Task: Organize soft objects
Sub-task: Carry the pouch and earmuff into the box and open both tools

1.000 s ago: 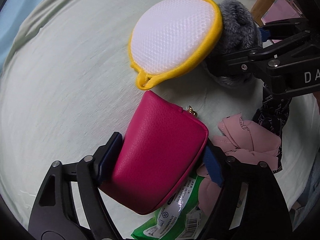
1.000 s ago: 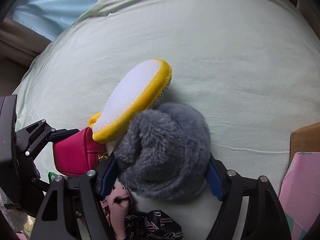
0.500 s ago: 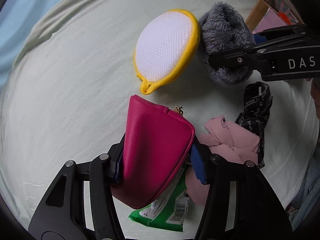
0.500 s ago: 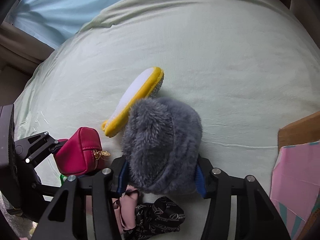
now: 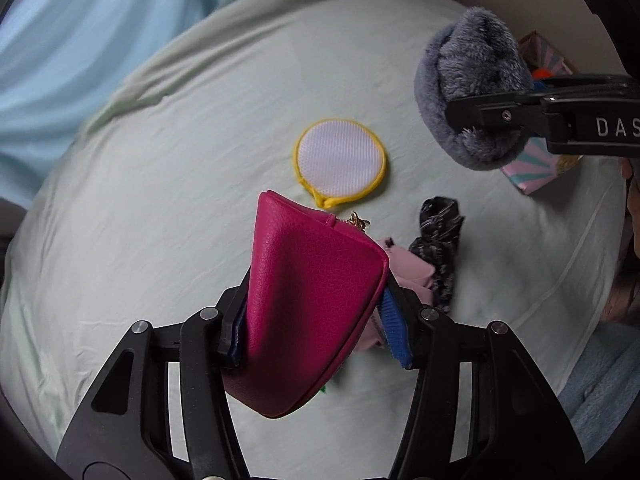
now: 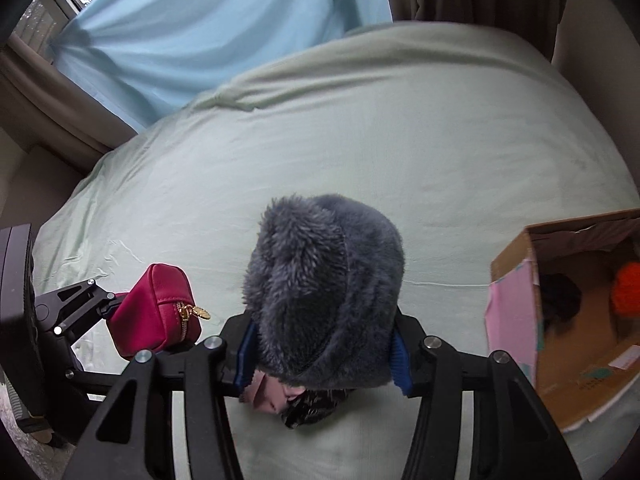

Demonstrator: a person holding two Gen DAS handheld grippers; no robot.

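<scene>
My left gripper (image 5: 316,328) is shut on a magenta zip pouch (image 5: 308,304), which hangs in the air above the pale green bed sheet (image 5: 160,200). The right gripper (image 6: 322,354) is shut on a grey furry earmuff (image 6: 324,288), also off the bed; the earmuff (image 5: 472,96) appears at the upper right of the left wrist view. A round white mesh pad with a yellow rim (image 5: 340,160) lies flat on the sheet. Beside it lie a pink cloth piece (image 5: 408,268) and a black patterned one (image 5: 440,236). The pouch (image 6: 156,316) shows at the left of the right wrist view.
An open cardboard box (image 6: 568,320) with a pink side stands on the bed at the right, holding an orange fuzzy thing (image 6: 626,288) and a dark item. A light blue curtain (image 6: 200,32) hangs behind the bed. A sliver of green packet (image 5: 323,390) peeks under the pouch.
Both grippers closed on their objects and rose off the bed, the left with the pouch, the right with the earmuff. The mesh pad, freed from the earmuff, now lies flat.
</scene>
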